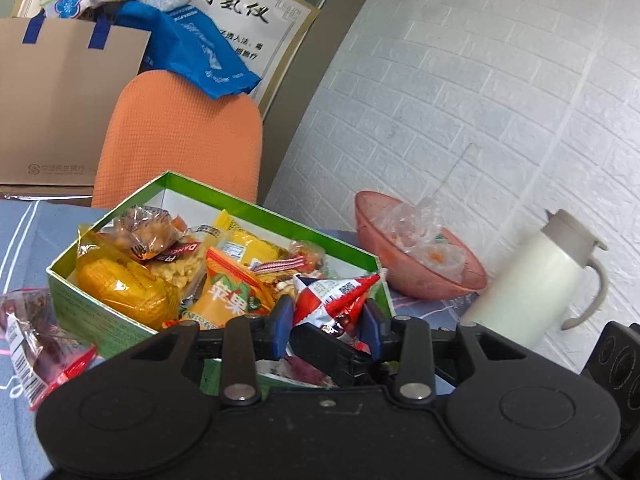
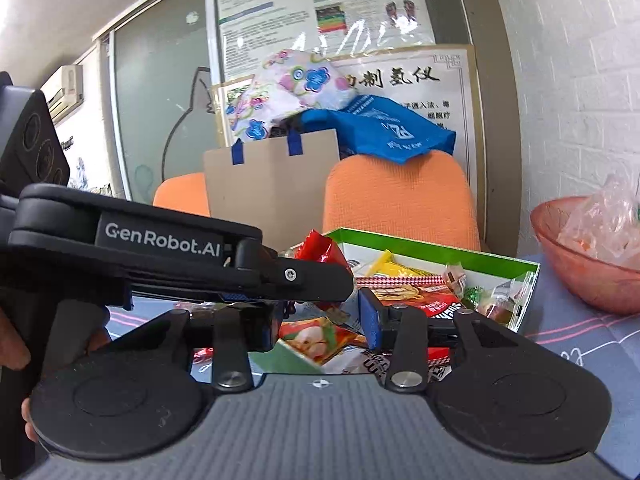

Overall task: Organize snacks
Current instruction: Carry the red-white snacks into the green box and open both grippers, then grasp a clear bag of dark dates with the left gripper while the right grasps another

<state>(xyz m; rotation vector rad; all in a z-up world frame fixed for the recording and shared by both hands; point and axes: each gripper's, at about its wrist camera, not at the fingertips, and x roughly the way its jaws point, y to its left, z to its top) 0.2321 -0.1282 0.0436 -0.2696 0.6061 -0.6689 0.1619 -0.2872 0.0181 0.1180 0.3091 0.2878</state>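
A green snack box (image 1: 100,316) stands on the blue cloth, filled with several wrapped snacks. My left gripper (image 1: 328,316) is at the box's near right corner, shut on a red and white snack packet (image 1: 336,296) held over the box. In the right wrist view the same box (image 2: 440,246) is ahead, and the left gripper (image 2: 320,280) crosses from the left with the red packet (image 2: 320,248). My right gripper (image 2: 320,320) is open and empty above snack packets (image 2: 316,340) lying in front of the box.
A pink bowl (image 1: 400,276) with plastic wrappers and a white thermos jug (image 1: 532,276) stand right of the box by the white brick wall. A red packet (image 1: 36,344) lies left of the box. An orange chair (image 1: 180,136) and paper bag (image 1: 60,100) are behind.
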